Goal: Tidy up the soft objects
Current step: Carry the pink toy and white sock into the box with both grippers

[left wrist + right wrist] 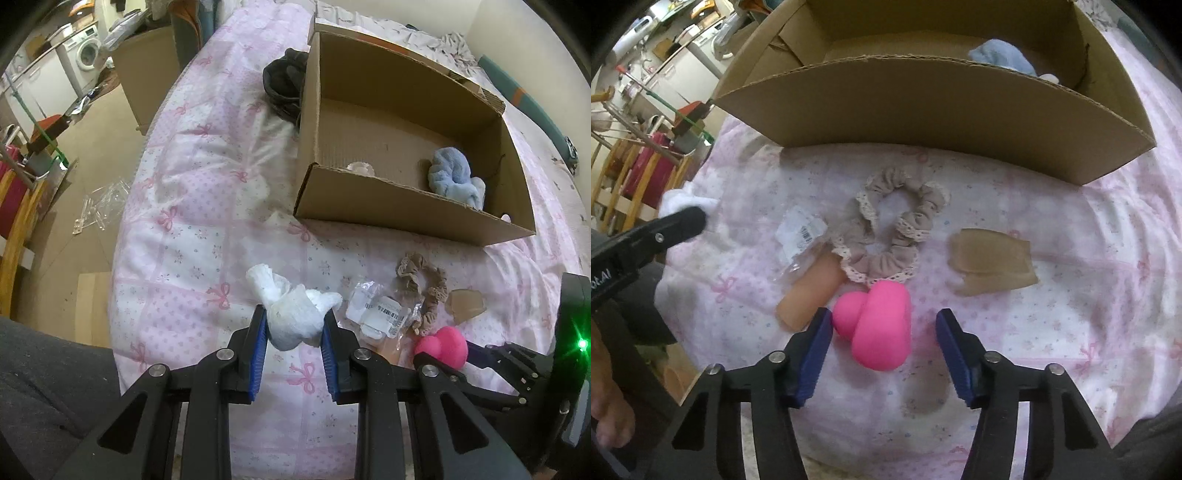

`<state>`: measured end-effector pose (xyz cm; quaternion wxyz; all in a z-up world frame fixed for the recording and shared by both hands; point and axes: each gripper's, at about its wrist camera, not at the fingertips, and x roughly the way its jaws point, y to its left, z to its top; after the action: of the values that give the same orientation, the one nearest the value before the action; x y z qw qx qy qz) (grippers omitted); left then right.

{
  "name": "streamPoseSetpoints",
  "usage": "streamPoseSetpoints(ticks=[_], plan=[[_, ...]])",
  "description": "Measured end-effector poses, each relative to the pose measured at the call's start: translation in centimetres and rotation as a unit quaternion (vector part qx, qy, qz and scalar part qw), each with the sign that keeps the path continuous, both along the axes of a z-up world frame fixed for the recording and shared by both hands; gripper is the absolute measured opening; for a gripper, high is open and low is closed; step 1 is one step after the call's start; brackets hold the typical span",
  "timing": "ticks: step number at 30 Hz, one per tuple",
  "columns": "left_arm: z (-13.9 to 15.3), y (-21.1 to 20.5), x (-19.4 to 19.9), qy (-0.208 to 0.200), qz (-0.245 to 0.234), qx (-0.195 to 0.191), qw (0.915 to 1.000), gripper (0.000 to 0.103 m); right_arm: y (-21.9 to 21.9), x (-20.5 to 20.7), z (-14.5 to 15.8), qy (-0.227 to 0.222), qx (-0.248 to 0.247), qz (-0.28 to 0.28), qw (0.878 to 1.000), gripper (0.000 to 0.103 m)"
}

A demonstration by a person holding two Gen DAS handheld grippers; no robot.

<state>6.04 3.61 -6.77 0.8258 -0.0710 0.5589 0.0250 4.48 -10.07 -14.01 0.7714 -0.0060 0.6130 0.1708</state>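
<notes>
My left gripper [294, 310] is shut on a crumpled white cloth [269, 288], held just above the pink-patterned bedspread [192, 221]. My right gripper [884, 313] points down over a bright pink soft toy [882, 325]. The toy lies between the jaws: the left pad is at its small lobe, the right pad stands clear of it. Past the toy lie a beige lace-trimmed scrunchie [879, 258], a tan cloth piece [993, 262] and a beige tube [812, 291]. The open cardboard box [406, 206] behind them holds a fluffy blue cloth [454, 177].
A clear plastic packet with a barcode label [380, 314] lies beside the scrunchie. Black fabric [284, 85] is bunched against the box's far left corner. The bed edge drops to the floor [92, 155] on the left, where furniture and clutter stand.
</notes>
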Motion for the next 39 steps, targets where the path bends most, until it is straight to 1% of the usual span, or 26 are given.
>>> streamPoseSetpoints(ticks=[1,6,10,14,19,25,32,36,39], plan=[[0.0,0.0,0.0,0.0,0.0,0.0,1.0,0.024,0.0,0.0,0.0,0.0,0.001,0.001,1.0,0.047],[0.2,0.2,0.0,-0.008,0.004,0.008,0.9999,0.024,-0.1,-0.5,1.3,-0.025,0.001,0.002,1.0,0.046],[0.1,0.4,-0.1,-0.009,0.008,0.018,0.9998,0.024,-0.5,-0.8,1.7,-0.028,0.005,0.0,1.0,0.046],[0.3,0.5,-0.3,-0.013,0.01,0.025,0.9996,0.024,-1.2,-1.0,2.8,-0.041,0.024,-0.002,0.999,0.046],[0.4,0.4,-0.4,-0.017,0.008,0.03,0.9994,0.024,-1.8,-1.3,4.7,-0.071,0.046,-0.002,0.996,0.046],[1.5,0.4,-0.6,-0.037,0.011,0.031,0.9988,0.024,-2.7,-1.6,7.5,-0.116,0.081,-0.017,0.99,0.046],[2.8,0.1,-0.4,-0.055,0.011,0.034,0.9979,0.024,-4.4,-1.3,10.4,-0.164,0.118,-0.045,0.978,0.046],[4.0,-0.1,0.3,-0.062,0.011,0.028,0.9976,0.024,-5.2,-0.4,11.6,-0.176,0.133,-0.057,0.974,0.046],[5.3,-0.1,1.4,-0.076,0.009,0.026,0.9967,0.024,-5.9,0.7,12.3,-0.177,0.14,-0.067,0.972,0.046]])
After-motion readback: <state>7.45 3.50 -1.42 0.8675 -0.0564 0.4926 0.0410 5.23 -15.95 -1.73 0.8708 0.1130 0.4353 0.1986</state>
